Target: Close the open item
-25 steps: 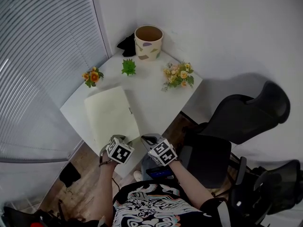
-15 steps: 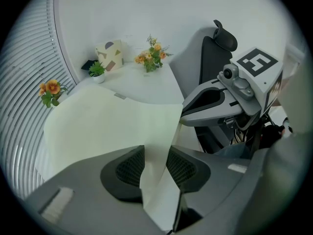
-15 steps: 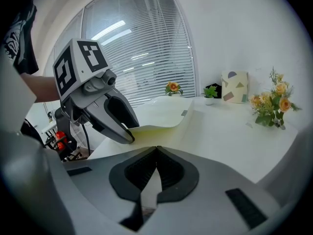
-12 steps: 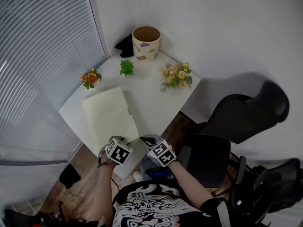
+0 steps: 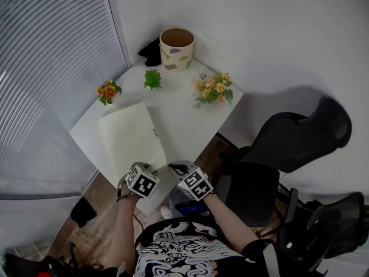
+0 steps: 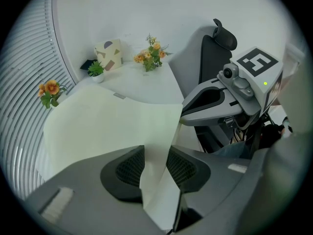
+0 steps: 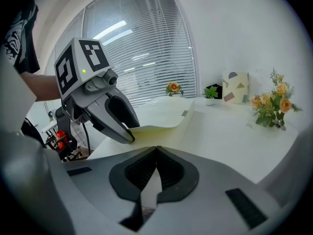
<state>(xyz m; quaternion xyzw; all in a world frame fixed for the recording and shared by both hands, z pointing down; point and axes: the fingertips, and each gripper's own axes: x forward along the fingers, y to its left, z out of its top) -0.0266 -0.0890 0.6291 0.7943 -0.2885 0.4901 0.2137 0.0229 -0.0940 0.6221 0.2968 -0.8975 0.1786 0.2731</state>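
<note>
A cream folder (image 5: pixel 130 137) lies on the white table (image 5: pixel 190 120), its cover nearly flat. My left gripper (image 5: pixel 138 168) is at the folder's near corner. In the left gripper view the cream cover (image 6: pixel 98 126) runs between the pads of that gripper (image 6: pixel 155 165), which hold it. The right gripper view shows the near edge of the cover (image 7: pixel 161 114) bent up from the table at the left gripper's (image 7: pixel 128 133) tips. My right gripper (image 5: pixel 177 167) hovers beside it at the table's near edge; its jaws (image 7: pixel 156 163) are shut with nothing held.
At the far corner stand a speckled pot (image 5: pixel 176 48) and a small green plant (image 5: pixel 152 79). Orange flowers (image 5: pixel 107 91) sit at the left edge, a bouquet (image 5: pixel 214 89) at the right. A black office chair (image 5: pixel 300 137) stands right of the table. Blinds cover the left wall.
The head view has shifted a little. Both grippers stay at the folder's near corner, with the left one holding the cover as before.
</note>
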